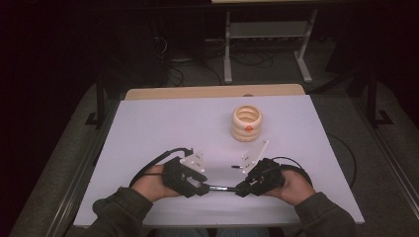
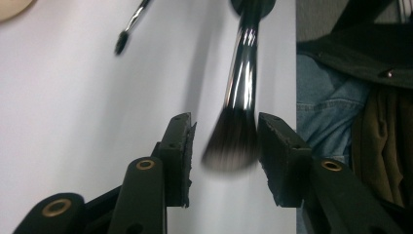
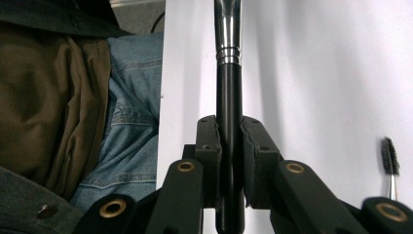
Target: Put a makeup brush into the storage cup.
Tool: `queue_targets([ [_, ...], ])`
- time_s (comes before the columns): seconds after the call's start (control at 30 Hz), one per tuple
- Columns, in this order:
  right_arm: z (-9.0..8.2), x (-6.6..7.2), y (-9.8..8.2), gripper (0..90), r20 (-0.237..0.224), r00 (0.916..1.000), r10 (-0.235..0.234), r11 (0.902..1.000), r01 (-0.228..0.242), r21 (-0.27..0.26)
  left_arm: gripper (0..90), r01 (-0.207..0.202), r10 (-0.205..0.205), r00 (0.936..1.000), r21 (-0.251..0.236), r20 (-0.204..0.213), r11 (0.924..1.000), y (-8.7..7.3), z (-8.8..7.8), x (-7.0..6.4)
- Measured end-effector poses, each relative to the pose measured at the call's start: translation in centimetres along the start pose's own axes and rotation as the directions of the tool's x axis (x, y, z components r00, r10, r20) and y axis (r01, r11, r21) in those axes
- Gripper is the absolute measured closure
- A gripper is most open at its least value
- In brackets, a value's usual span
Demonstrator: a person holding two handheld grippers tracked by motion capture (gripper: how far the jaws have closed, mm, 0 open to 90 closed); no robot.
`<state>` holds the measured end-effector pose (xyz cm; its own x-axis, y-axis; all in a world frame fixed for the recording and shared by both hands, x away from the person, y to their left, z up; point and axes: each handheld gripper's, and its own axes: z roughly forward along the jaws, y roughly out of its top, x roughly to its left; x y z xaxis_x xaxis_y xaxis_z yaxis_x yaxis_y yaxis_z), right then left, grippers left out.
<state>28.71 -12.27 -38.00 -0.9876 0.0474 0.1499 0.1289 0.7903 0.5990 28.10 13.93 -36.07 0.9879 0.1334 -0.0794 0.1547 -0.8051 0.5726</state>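
The right gripper (image 3: 229, 161) was clamped on the brush (image 3: 228, 122) handle, holding it level above the table (image 1: 148, 128). The left gripper (image 2: 225, 146) stood open around the bristles, apparently positioned to receive them.

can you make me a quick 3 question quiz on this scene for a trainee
1. True or false: the right gripper is shut on the black handle of the makeup brush.
2. Which part of the brush lies between the left gripper's open jaws? A) the handle B) the bristle head C) the metal ferrule
3. What stands on the white table beyond both grippers?

Key: 1 true; 2 B; 3 a cream ribbed ring-shaped holder.
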Motion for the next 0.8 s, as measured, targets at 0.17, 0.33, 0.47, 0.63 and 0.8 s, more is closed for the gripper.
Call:
queue_targets([
  [0.17,-1.4,-0.5,-1.1,78.6,0.043,0.9971,0.063,0.9950,-0.060,-0.081,55.9,0.058,-0.058,0.9983,-0.015,-0.006,0.9982,-1.6,-0.3,0.6],
  [0.33,-1.6,-1.0,-0.4,78.6,0.096,0.9905,0.098,0.9852,-0.083,-0.150,56.1,0.074,-0.076,0.9970,-0.070,-0.015,0.9948,-0.8,0.2,0.6],
  [0.47,-1.6,-1.1,0.2,78.6,0.098,0.9884,0.116,0.9798,-0.098,-0.175,56.9,0.081,-0.083,0.9963,-0.106,-0.022,0.9911,0.0,0.2,0.7],
  [0.63,-1.2,-1.1,0.8,78.5,0.089,0.9883,0.123,0.9746,-0.104,-0.198,58.1,0.091,-0.100,0.9935,-0.156,-0.053,0.9836,0.9,-0.2,1.0],
  [0.8,-0.3,-1.4,0.7,78.5,0.080,0.9877,0.134,0.9712,-0.115,-0.209,58.1,0.112,-0.125,0.9910,-0.217,-0.048,0.9698,1.2,-0.6,1.1],
])
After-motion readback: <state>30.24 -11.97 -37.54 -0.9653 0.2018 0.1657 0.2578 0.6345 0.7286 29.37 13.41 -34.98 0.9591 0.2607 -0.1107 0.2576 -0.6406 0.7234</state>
